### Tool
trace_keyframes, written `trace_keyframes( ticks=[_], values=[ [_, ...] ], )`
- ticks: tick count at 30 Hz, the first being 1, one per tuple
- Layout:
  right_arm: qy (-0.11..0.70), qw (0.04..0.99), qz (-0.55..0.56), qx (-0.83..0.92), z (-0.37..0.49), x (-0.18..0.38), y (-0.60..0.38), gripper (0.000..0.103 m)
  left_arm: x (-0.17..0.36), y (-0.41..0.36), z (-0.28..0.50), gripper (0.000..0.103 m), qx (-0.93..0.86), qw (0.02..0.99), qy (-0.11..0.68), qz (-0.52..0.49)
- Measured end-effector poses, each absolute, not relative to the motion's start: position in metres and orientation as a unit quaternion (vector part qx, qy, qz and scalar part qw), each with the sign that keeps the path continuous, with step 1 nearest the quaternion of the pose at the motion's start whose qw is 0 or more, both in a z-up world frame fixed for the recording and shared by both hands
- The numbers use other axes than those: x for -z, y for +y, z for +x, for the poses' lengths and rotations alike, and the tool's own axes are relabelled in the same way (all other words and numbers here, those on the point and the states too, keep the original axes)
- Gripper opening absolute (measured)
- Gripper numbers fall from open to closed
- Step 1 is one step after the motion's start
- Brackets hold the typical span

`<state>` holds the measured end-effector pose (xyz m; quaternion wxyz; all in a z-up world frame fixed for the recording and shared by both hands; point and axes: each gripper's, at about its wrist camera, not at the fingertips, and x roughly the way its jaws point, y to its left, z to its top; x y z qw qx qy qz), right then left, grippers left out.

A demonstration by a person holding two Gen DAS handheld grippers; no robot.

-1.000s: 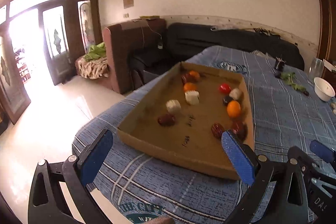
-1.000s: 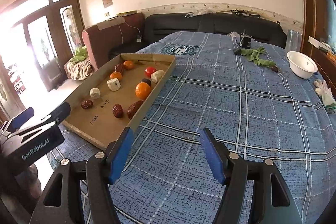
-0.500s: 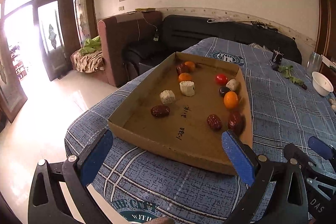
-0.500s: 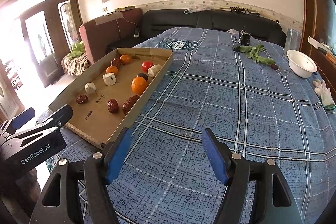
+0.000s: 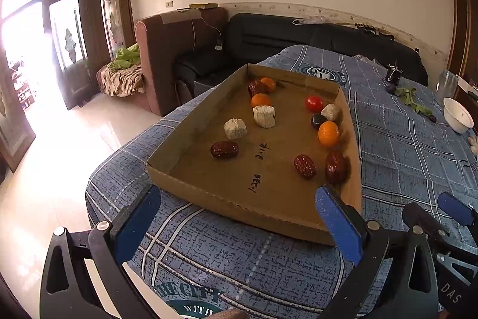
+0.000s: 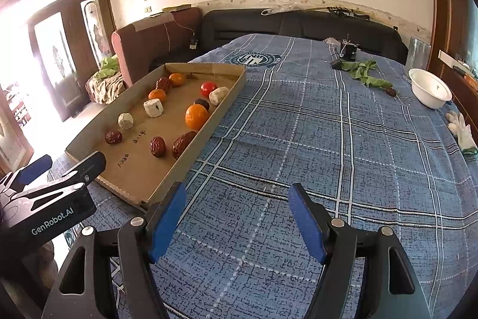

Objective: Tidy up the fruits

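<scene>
A shallow cardboard tray (image 5: 191, 187) (image 6: 227, 106) lies on the blue plaid cloth and holds several fruits: oranges (image 5: 328, 133) (image 6: 196, 116), a red tomato (image 5: 314, 103) (image 6: 208, 88), dark red dates (image 5: 224, 149) (image 6: 157, 146), white chunks (image 5: 264, 115) (image 6: 153, 108) and a dark plum (image 5: 318, 120). My left gripper (image 5: 239, 208) is open and empty just before the tray's near edge. My right gripper (image 6: 237, 205) is open and empty over the cloth, right of the tray's near corner.
A white bowl (image 6: 430, 91) stands at the table's far right, with green leaves (image 6: 366, 73), a small dark device (image 6: 348, 51) and a white glove (image 6: 461, 129) near it. A sofa (image 5: 298, 35) and armchair (image 5: 173, 50) stand beyond the table. The table edge drops to floor on the left.
Both grippers have shifted a little relative to the tray; the view of it has levelled and drawn slightly closer. Both stay open and empty. The fruits have not moved.
</scene>
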<state>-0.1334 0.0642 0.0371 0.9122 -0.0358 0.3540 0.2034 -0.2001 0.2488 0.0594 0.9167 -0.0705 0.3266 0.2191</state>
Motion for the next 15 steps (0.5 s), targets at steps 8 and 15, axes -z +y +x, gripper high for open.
trace_keyframes(
  ticks=[8, 15],
  values=[
    [0.355, 0.911, -0.044, -0.207, -0.136, -0.035, 0.069, 0.077, -0.055, 0.254, -0.198, 0.103, -0.211, 0.913, 0.338, -0.086],
    [0.355, 0.909, -0.035, -0.214, -0.137, -0.039, 0.067, 0.078, -0.067, 0.266, -0.196, 0.103, -0.210, 0.910, 0.340, -0.113]
  ],
)
